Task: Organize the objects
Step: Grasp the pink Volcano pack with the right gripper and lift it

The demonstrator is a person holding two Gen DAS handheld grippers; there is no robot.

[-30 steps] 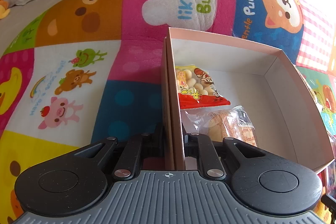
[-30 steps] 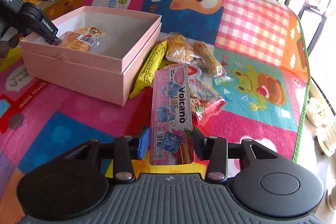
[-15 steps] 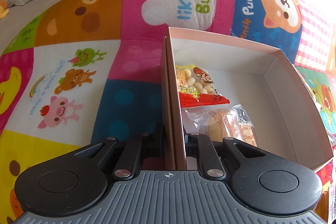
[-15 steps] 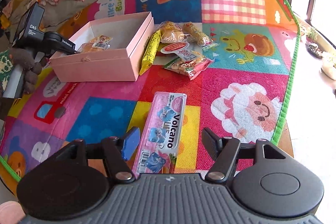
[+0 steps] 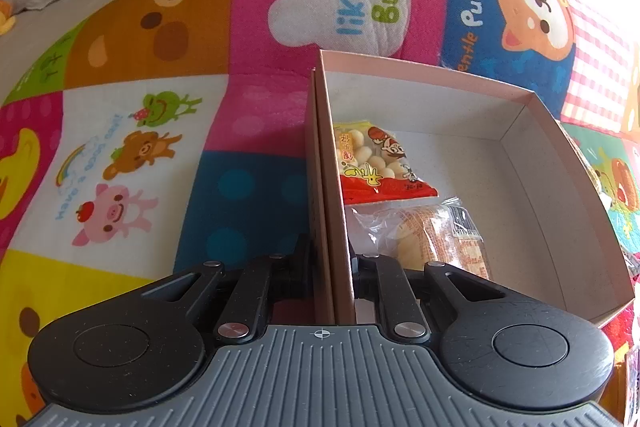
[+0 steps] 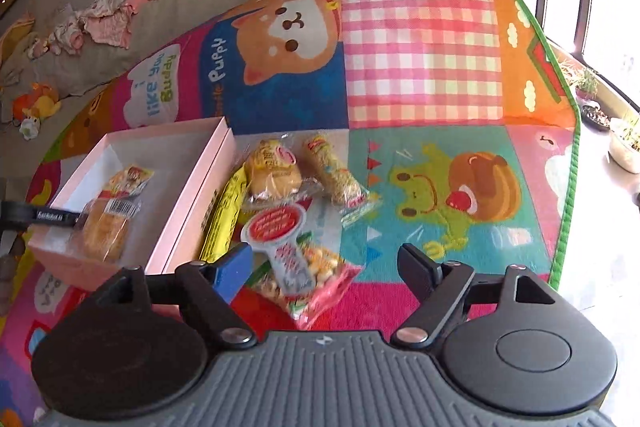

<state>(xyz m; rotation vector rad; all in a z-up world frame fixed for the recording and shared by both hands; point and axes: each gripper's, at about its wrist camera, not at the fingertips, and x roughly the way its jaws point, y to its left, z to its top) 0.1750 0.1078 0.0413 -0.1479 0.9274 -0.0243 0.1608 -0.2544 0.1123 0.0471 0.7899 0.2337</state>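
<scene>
- The left gripper (image 5: 332, 267) has its jaws nearly together, pinching the near side wall of the shallow pink cardboard box (image 5: 560, 163); one finger sits outside the wall and the other inside.
- Just beyond the inner finger, inside the box, lies a clear plastic pack of orange-striped wafers (image 5: 424, 239), and touching its far end a yellow-and-red bag of small round white snacks (image 5: 376, 163); both hug the gripped wall.
- The rest of the box floor, out to the far and right walls, is bare.
- The right gripper (image 6: 326, 267) has its jaws spread wide and holds nothing; a blue pad shows on one finger and a black pad on the other.
- Between and just past its fingers lies a pink-and-clear bag of pale puffed snacks with a red round label (image 6: 304, 263), flat on the colourful cartoon-animal play mat (image 6: 420, 67).
- Beside that bag, a long yellow wrapped bar (image 6: 224, 219) leans along the box's outer wall.
- Farther on lie a clear-wrapped yellow bun (image 6: 272, 171) and a clear-wrapped long grainy bar (image 6: 336, 171), side by side.
- To the right of the snacks the mat lies open as far as its green edge.
</scene>
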